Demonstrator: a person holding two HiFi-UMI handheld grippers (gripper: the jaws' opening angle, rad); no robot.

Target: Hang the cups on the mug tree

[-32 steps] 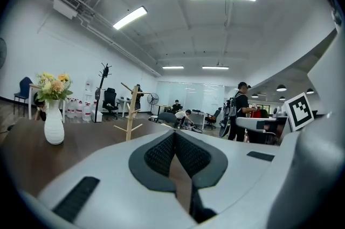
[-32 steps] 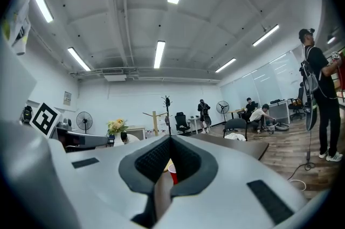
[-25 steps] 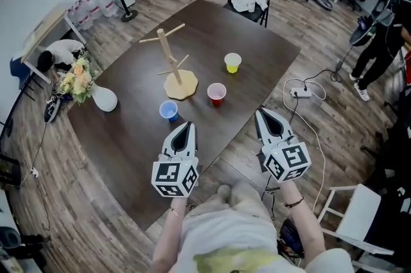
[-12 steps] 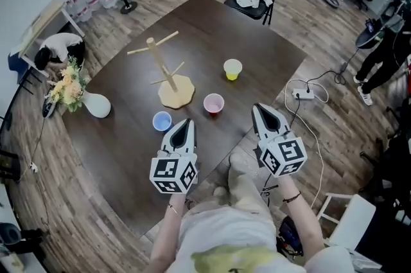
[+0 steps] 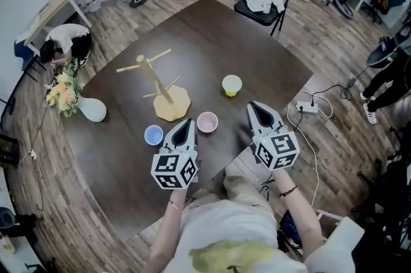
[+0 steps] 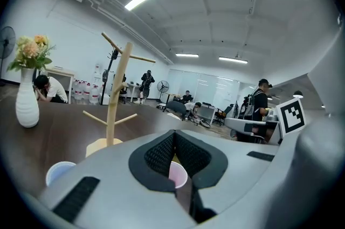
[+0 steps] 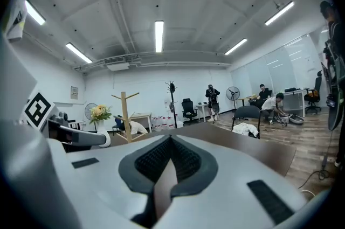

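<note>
The left gripper [image 5: 186,123] has its jaws closed tip to tip with nothing between them; the right gripper [image 5: 253,106] is likewise closed and empty; both hover over the near edge of the dark table [image 5: 257,53], touching no cup; the mug tree [image 5: 156,77] stands upright on its flat base left of the table's middle, its trunk vertical and its bare pegs slanting upward; the blue cup [image 5: 153,135], the pink cup [image 5: 207,122] and the yellow cup [image 5: 232,85] stand on the table with mouths up, the pink cup just beside the left gripper's tip; the head view alone shows all three cups together; the left gripper view shows the pink cup through the gap below its closed tips, the blue cup at lower left and the white vase [image 6: 27,106] of flowers beside the tree; the right gripper view shows the tree and the flowers far off to its left.
</note>
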